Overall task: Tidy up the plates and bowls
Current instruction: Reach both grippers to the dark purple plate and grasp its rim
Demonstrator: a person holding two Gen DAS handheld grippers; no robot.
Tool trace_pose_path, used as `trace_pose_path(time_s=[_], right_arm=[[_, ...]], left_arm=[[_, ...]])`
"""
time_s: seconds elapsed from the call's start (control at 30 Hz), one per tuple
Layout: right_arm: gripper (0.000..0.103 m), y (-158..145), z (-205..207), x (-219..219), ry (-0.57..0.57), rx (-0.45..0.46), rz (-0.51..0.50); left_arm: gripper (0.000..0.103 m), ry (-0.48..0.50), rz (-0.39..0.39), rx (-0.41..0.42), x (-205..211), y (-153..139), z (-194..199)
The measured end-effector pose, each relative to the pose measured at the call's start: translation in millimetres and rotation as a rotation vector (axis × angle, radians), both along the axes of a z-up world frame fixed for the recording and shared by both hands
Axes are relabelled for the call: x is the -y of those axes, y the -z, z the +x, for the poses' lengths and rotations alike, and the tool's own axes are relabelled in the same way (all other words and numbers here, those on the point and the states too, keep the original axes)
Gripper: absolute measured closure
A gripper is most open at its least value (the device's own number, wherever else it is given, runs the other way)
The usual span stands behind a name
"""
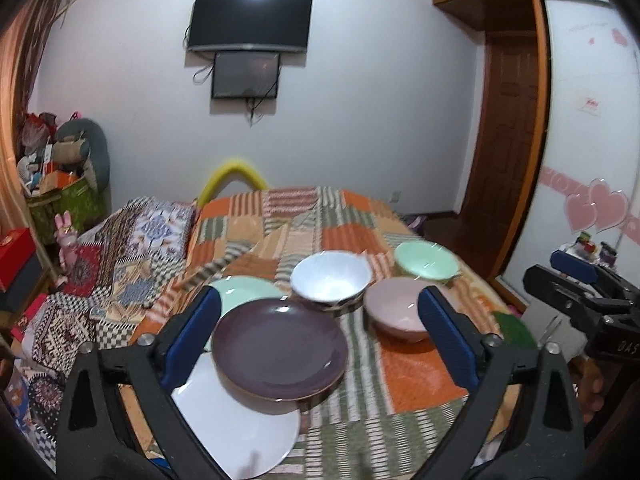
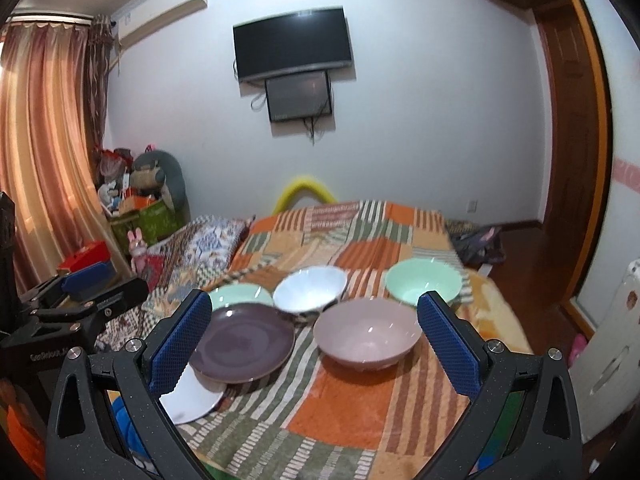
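Three plates overlap on the bedspread (image 1: 420, 384) in the left wrist view: purple plate (image 1: 280, 354) on top, between the wide-apart, empty left gripper (image 1: 320, 334). Right wrist view: right gripper (image 2: 314, 338) spread wide, empty, pink bowl (image 2: 368, 338) between.

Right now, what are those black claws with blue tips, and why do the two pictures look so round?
They are two grabbing tools that a person holds, one in each hand. Each carries a small wide-eyed camera that bends the room round. One picture looks along the left gripper, the other along the right gripper. Both are open and hold nothing. In front is a bed with a patchwork blanket. On it lie a purple plate, a white plate partly under it, a green plate, a white bowl, a pink bowl and a green bowl.
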State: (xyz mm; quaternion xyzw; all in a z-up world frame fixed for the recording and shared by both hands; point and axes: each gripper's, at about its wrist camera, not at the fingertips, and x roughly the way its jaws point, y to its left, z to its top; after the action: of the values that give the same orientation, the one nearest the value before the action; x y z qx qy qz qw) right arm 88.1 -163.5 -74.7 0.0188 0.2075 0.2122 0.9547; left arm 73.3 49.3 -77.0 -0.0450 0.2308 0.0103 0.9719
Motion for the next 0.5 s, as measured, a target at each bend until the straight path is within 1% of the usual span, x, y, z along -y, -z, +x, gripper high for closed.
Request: trace_pose_path(time_s=[0.03,0.07,0.2,0.23,0.33,0.43,0.5], right_arm=[[0.003,5,5,-2,-0.005,-0.017,-0.006],[0.005,8,8,-4,-0.01,-0.032,-0.012],[0.009,24,20,-15,-0.038,-0.099,-0.027],[0.01,28,24,-17,-0.046,-0.118,-0.028],[0.01,41,34,-24,-0.06,-0.172,-0.03],[0.011,54,47,-33,-0.075,-0.227,-0.033],[0.015,62,54,-39,-0.085,-0.263,-0.037]], left_arm=[[0.014,-0.004,-0.002,-0.014,-4,5,3],[0.016,-0.012,-0.009,-0.043,-10,13,9],[0.019,-0.05,-0.029,-0.122,-32,39,29],[0.019,-0.056,-0.031,-0.131,-36,44,31],[0.019,-0.09,-0.029,-0.168,-52,62,44],[0.019,-0.111,-0.025,-0.195,-66,74,54],[0.019,-0.123,-0.024,-0.215,-77,84,63]])
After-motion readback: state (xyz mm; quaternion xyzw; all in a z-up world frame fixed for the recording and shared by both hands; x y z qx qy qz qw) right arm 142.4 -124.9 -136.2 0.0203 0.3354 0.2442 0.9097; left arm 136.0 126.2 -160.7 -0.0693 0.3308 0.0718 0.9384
